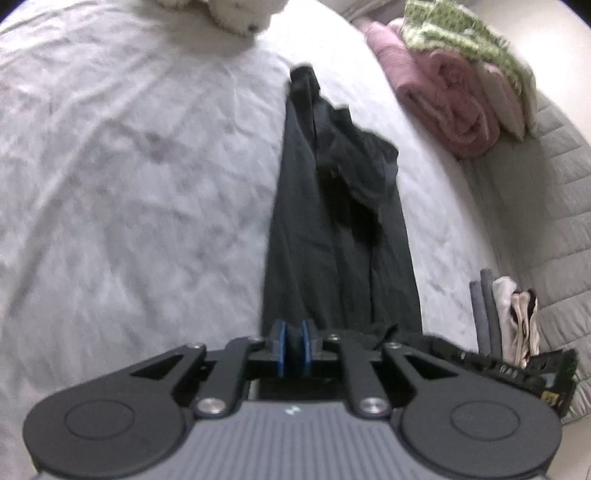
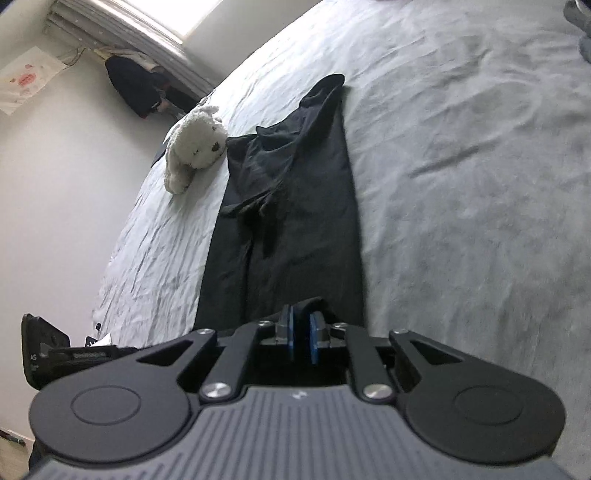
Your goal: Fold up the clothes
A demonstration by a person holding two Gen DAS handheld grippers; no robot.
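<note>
A black garment (image 1: pixel 332 229) lies stretched in a long narrow strip on the white bed sheet (image 1: pixel 129 184), with a bunched fold in its upper middle. My left gripper (image 1: pixel 294 345) is shut on the near edge of the garment, black cloth pinched between its blue pads. In the right wrist view the same black garment (image 2: pixel 291 206) runs away from me across the bed sheet (image 2: pixel 461 184). My right gripper (image 2: pixel 303 332) is shut on its near edge too, a hump of cloth rising between the pads.
A white plush toy (image 2: pixel 194 146) lies beside the garment's far left side; its edge shows as the plush toy (image 1: pixel 236 14) at the top. Rolled pink and green blankets (image 1: pixel 454 81) sit far right. Folded clothes (image 1: pixel 506 317) stand by the bed's right edge. A wall (image 2: pixel 55 184) borders the left.
</note>
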